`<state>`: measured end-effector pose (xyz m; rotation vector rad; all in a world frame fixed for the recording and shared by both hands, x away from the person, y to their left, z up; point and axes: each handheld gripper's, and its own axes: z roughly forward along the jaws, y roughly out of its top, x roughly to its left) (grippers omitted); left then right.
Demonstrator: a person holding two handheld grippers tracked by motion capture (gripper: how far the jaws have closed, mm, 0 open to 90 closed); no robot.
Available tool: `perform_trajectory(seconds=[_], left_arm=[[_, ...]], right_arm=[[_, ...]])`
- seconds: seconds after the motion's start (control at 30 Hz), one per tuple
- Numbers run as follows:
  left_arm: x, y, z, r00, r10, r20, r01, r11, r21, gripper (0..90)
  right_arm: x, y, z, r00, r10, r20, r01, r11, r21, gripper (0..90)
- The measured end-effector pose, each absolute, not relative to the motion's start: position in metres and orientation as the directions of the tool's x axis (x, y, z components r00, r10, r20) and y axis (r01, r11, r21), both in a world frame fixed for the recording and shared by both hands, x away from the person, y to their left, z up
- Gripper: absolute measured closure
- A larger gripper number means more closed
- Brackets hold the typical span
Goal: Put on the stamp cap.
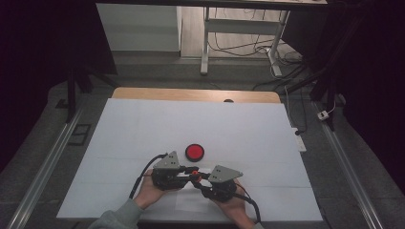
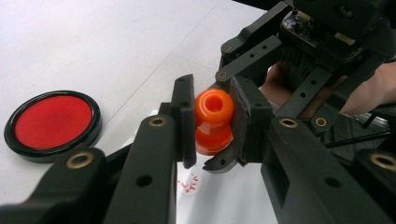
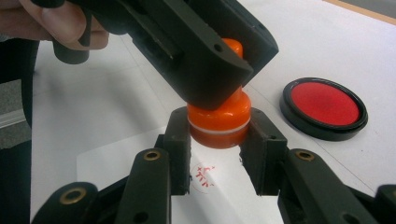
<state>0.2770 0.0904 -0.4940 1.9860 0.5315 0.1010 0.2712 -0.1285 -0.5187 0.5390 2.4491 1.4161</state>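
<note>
Both grippers clamp the orange stamp (image 2: 213,122) near the surface's near edge: left gripper (image 1: 187,172) jaws on the knob, right gripper (image 3: 218,154) on the base. Pull apart squarely above the paper (image 3: 219,196).

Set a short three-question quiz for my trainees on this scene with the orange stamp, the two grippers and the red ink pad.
1. True or false: both grippers grip the orange stamp at once.
2. Which part does the right gripper hold? A) the round knob at the top B) the wide base C) the ink pad
3. In a few words: what mark shows on the paper under the stamp?

Key
1. True: the left gripper clamps the knob, the right one the base.
2. B
3. A round red stamp print, close below the stamp. The ink pad lies open beside it on the table.
</note>
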Motion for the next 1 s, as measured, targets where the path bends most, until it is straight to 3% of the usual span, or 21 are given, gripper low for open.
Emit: perform_trajectory(seconds=[1.0], left_arm=[[0.277,0.0912,-0.4942,0.897,0.405,-0.18,0.342,-0.373,0.862,72.8]], right_arm=[[0.2676,-0.1265,-0.5161,-0.889,0.456,-0.046,0.196,0.468,0.862,64.6]])
